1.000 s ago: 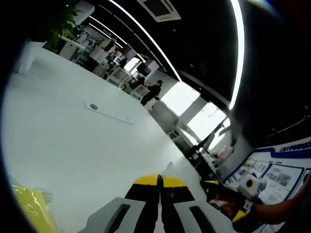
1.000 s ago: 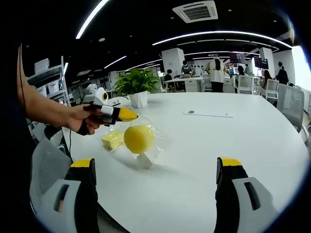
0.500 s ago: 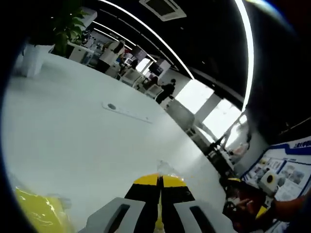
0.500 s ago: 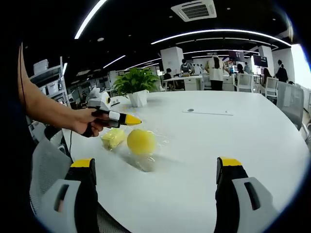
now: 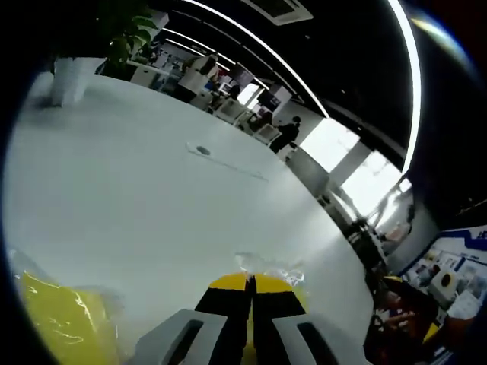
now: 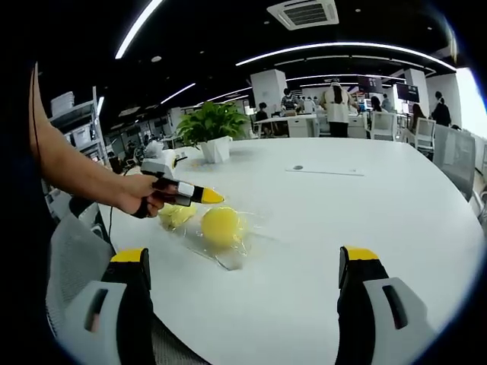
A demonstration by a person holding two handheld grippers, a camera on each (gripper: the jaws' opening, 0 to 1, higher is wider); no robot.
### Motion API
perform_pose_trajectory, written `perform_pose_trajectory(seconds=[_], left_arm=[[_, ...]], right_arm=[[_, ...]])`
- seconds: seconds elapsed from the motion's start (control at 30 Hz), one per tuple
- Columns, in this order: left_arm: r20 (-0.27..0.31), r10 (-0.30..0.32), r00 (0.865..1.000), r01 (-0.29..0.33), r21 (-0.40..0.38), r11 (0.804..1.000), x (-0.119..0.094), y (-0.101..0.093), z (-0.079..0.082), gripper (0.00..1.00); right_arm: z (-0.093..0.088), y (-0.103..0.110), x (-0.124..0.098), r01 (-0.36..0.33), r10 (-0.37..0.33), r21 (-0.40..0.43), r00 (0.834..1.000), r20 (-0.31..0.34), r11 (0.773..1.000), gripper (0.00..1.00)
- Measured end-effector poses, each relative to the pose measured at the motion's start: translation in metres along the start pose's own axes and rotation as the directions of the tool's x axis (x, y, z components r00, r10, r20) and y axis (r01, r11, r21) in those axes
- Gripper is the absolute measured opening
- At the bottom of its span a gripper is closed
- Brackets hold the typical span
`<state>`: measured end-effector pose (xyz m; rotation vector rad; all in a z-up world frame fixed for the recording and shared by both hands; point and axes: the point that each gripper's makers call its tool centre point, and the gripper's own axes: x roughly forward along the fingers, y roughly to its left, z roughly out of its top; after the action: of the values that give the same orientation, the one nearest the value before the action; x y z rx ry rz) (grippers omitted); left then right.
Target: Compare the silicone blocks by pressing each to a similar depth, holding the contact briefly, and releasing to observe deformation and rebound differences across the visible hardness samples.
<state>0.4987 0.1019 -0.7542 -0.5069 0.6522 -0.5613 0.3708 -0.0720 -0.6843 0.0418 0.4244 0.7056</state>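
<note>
Left gripper (image 6: 205, 197) jaws pressed together, tip just above round block (image 6: 221, 226) on table (image 6: 365, 220); flat block (image 6: 175, 215) beside it, both in clear wrap. Right gripper (image 6: 243, 262) spread, idle. Judged: comparison barely started. Versus 1.0 s ago: round block lower, now flat on table.
</note>
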Motion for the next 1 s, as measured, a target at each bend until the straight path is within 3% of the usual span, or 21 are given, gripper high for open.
perform_pose_trajectory(seconds=[0.2,0.47,1.0], left_arm=[[-0.019,0.035,0.999,-0.034,0.049,0.998,0.005,0.007,-0.003,0.0],[-0.051,0.067,0.996,-0.065,0.04,0.997,0.008,0.022,-0.013,0.0],[-0.071,0.087,0.994,-0.085,0.024,0.996,0.013,0.026,-0.017,0.0]], right_arm=[[0.0,-0.002,0.0,0.004,-0.004,0.004,1.0,-0.004,1.0,0.96],[-0.004,0.001,0.003,0.0,0.0,0.017,1.0,-0.007,1.0,0.96],[-0.008,0.0,0.004,0.007,-0.006,0.036,1.0,-0.011,0.999,0.96]])
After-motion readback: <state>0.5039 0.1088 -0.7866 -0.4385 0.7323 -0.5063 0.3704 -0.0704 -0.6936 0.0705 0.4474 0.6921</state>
